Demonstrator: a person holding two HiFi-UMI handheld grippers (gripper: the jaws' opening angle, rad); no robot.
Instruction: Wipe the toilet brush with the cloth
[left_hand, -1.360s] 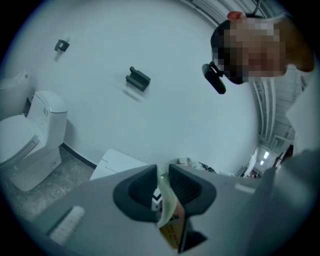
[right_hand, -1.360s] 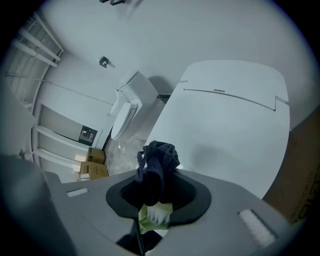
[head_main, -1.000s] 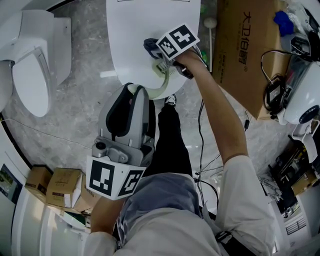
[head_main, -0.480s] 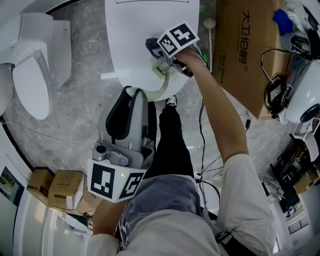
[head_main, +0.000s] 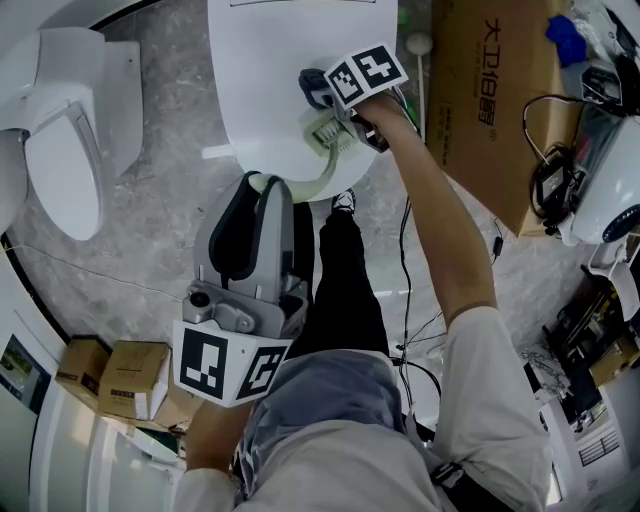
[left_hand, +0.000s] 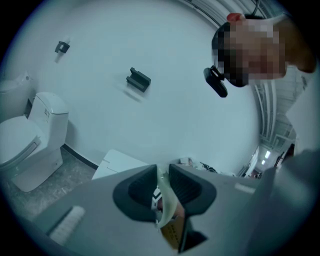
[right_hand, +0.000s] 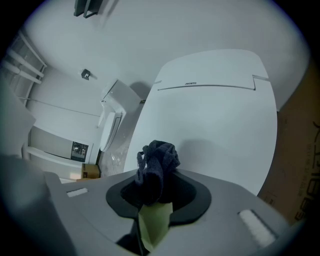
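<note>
Left tongs (head_main: 266, 186) are clenched on the handle of the toilet brush (head_main: 322, 172); in the left gripper view the pale green handle (left_hand: 167, 209) is pinched between the jaws. The brush is held in the air over the front edge of the closed white toilet lid (head_main: 270, 60), bristle end up by the right tongs (head_main: 322, 98). Right tongs are clenched on the dark blue cloth (right_hand: 157, 161), bunched between the jaws with a pale green part of the brush right under it. Cardboard box (head_main: 480, 100) is seen at right.
</note>
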